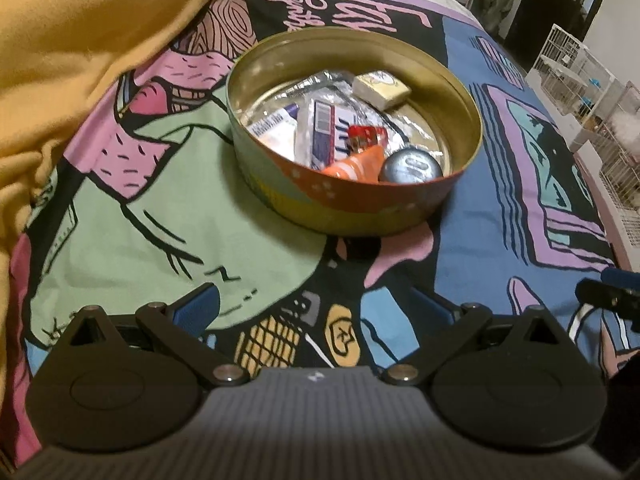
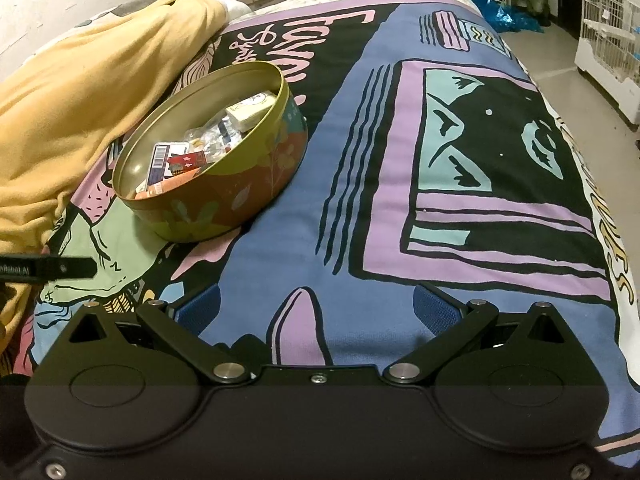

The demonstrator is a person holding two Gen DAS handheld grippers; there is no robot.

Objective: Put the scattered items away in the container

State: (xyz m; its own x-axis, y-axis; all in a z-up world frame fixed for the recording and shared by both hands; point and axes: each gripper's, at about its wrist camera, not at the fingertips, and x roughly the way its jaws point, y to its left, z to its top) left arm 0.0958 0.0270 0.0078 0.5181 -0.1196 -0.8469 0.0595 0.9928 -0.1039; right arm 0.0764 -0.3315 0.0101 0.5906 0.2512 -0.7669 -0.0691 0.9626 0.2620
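Observation:
A round gold tin (image 1: 468, 104) stands on the printed bedspread, ahead of my left gripper (image 1: 316, 308). In it lie a grey ball (image 1: 412, 168), an orange tube (image 1: 356, 166), a pale soap-like block (image 1: 380, 86), a red packet (image 1: 364, 134) and several sachets. The tin also shows in the right wrist view (image 2: 256, 192) at the left, tilted on the cloth. My left gripper is open and empty, short of the tin. My right gripper (image 2: 316, 308) is open and empty over the blue part of the cover, to the right of the tin.
A yellow blanket (image 1: 80, 40) is heaped at the left, next to the tin; it also shows in the right wrist view (image 2: 80, 80). The printed bedspread (image 2: 460, 160) covers the bed. White wire cages (image 2: 608, 40) stand on the floor at the right.

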